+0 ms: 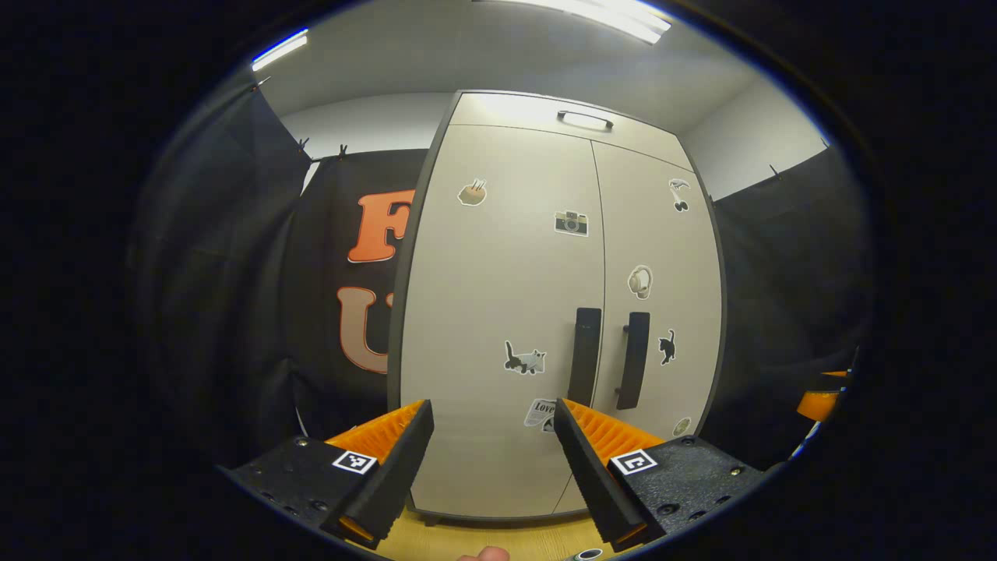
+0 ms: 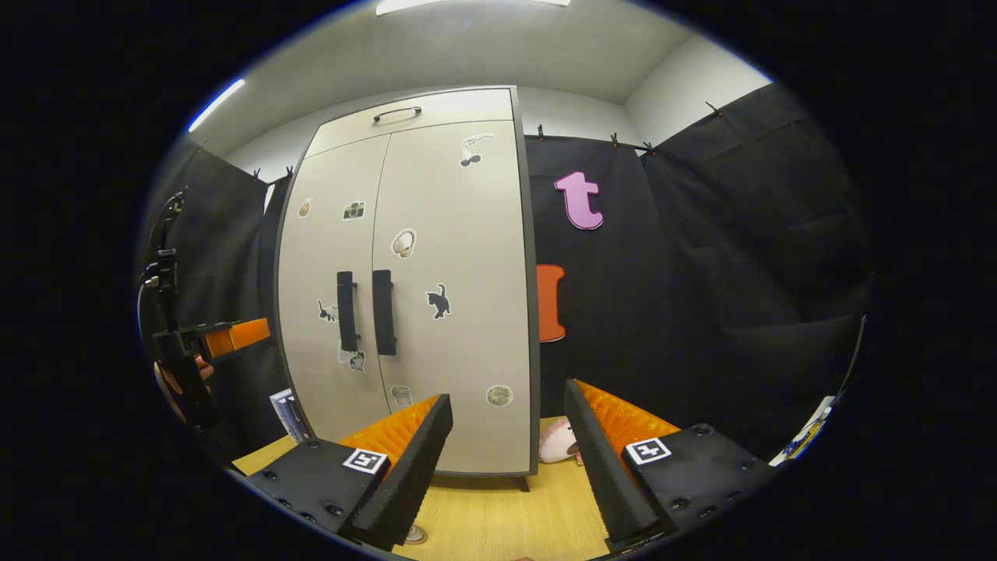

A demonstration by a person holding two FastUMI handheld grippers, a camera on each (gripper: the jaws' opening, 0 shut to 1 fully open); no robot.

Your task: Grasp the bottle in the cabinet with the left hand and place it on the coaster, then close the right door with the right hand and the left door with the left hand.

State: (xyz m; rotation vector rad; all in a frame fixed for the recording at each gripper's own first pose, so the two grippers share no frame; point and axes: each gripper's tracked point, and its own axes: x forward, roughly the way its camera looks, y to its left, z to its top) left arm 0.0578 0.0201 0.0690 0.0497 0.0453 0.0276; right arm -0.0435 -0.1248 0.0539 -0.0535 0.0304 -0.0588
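Note:
The beige two-door cabinet [image 1: 498, 312] stands in front of me with both doors flush. Its two dark handles [image 1: 584, 354] sit side by side at the middle seam. My left gripper [image 1: 492, 407] is open with nothing between its fingers, a short way back from the left door. In the right gripper view the cabinet [image 2: 452, 312] stands ahead and to the left. My right gripper [image 2: 508, 393] is open and empty, pointing at the cabinet's right edge. A small round object [image 2: 415, 534] lies on the wooden table by the right gripper's left finger; I cannot tell what it is.
The cabinet rests on a light wooden table [image 2: 498, 514]. A pinkish rounded object [image 2: 557, 446] lies by the cabinet's right foot. A hand [image 2: 183, 382] holds the left gripper [image 2: 234, 335] at the far left. A booklet [image 2: 287, 413] leans there. Black cloth walls surround the booth.

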